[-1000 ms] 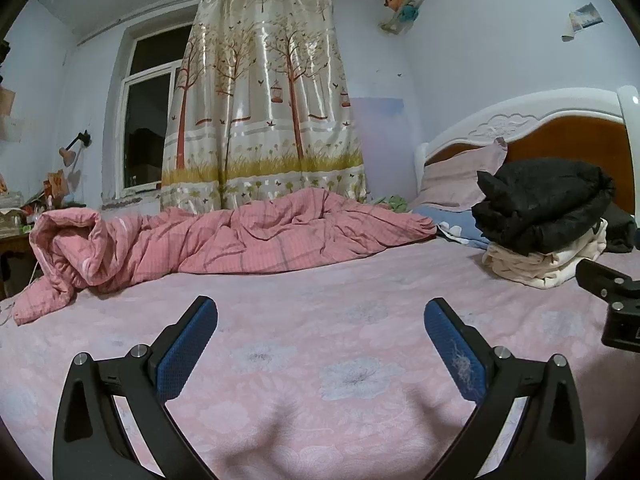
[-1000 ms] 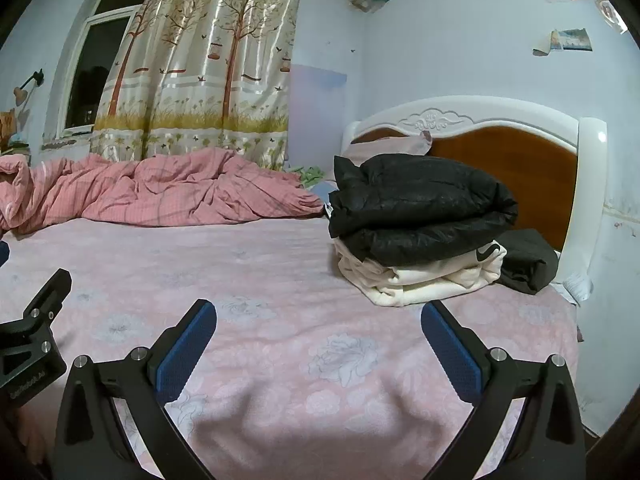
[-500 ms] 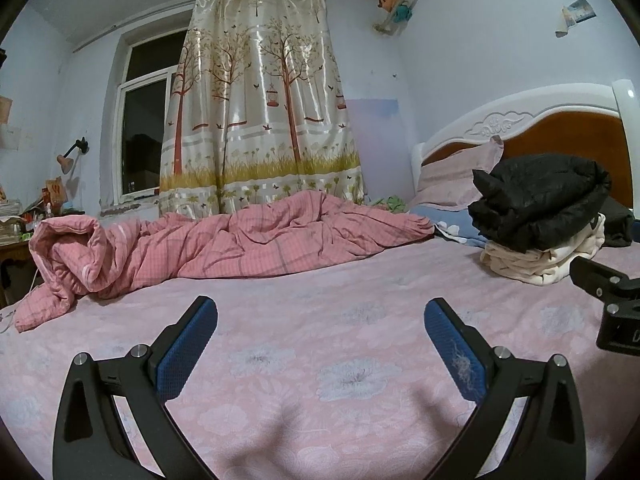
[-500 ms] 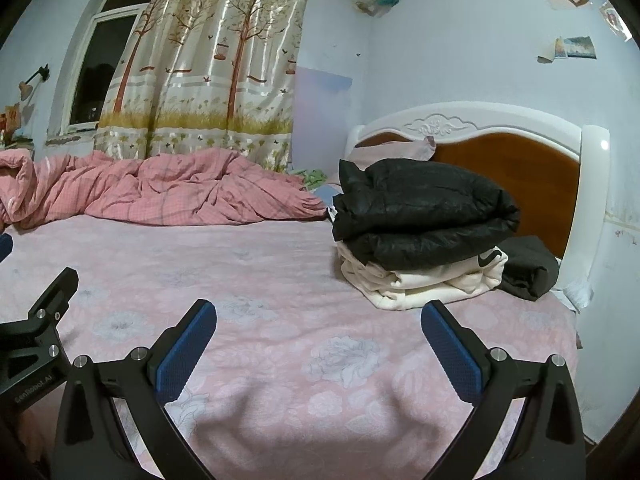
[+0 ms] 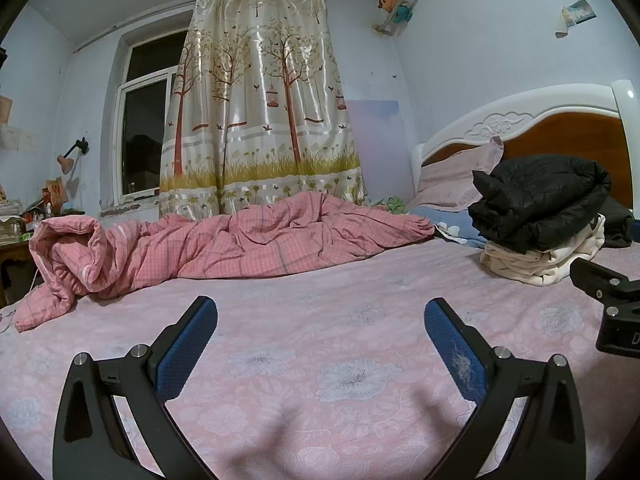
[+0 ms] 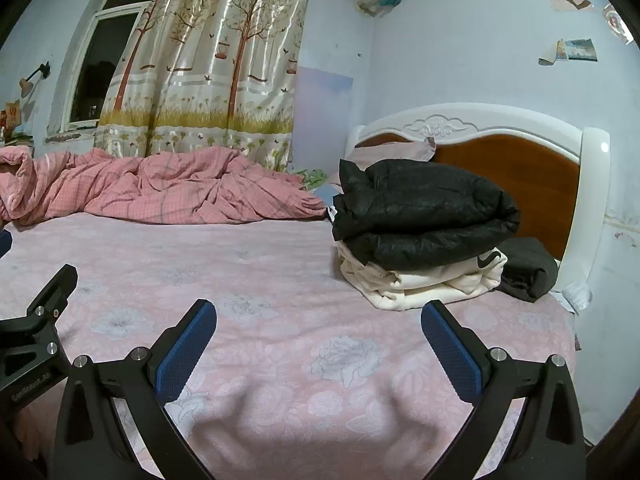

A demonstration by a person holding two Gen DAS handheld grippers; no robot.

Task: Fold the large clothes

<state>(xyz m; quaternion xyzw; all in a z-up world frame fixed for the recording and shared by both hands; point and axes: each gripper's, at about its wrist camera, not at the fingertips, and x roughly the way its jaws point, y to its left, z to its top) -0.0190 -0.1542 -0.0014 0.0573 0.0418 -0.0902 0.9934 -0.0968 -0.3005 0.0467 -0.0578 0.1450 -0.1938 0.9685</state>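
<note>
The left tongs (image 5: 320, 316) are hovering just above the bed (image 5: 360, 380), their blue-padded fingers (image 5: 186, 350) spreading wide with nothing between them. The right tongs (image 6: 318, 316) are hovering over the bed the same way, equally wide and gripping nothing. Both are pointing across the bed side by side, each one showing at the edge of the other's view.
</note>
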